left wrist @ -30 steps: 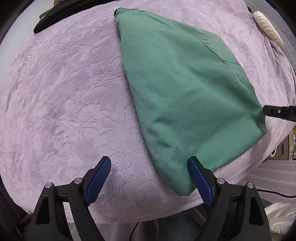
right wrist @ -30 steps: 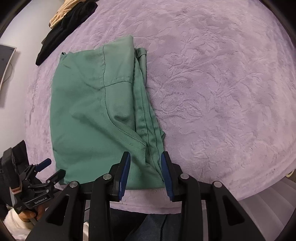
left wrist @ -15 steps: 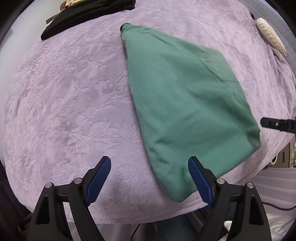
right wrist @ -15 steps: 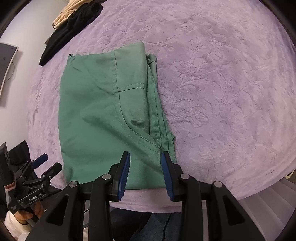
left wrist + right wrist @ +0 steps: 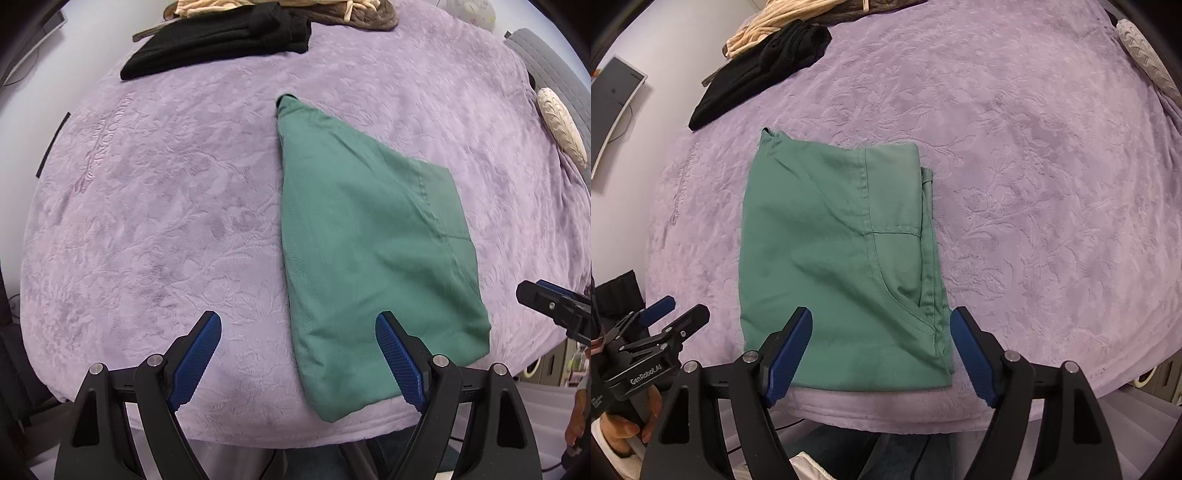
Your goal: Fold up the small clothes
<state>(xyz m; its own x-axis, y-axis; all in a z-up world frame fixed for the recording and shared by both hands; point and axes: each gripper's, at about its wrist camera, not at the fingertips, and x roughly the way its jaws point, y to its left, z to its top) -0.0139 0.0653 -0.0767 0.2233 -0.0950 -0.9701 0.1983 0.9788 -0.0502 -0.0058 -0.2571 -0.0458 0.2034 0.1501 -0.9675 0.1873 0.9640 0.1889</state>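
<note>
bed cover: big lilac blanket (image 5: 147, 221) with an embossed flower pattern, fills pretty much both views edge to edge.

green garment: folded green piece (image 5: 369, 258) lying flat on the cover. Centre-right in the left wrist view, left of centre in the right wrist view (image 5: 831, 251). Looks like shorts going by the seams and the pocket line, but honestly hard to say for sure.

dark pile: black clothes (image 5: 218, 40) bunched at the top of the left wrist frame, with tan and brown stuff (image 5: 332, 11) behind. Well apart from the green one.

left tool: bottom of the left wrist frame (image 5: 299, 354), jaws wide and opening a bit more. The near corner of the green garment shows between the blue pads (image 5: 397, 362) but isn't pinched.

right tool: bottom of the right wrist frame (image 5: 881, 354), jaws opening, hanging over the garment's near edge, nothing gripped.

cushion: cream textured thing (image 5: 561, 125) at the right edge of the left wrist frame.

hand: a hand (image 5: 624, 428) low left in the right wrist view, holding the left tool's handle.
</note>
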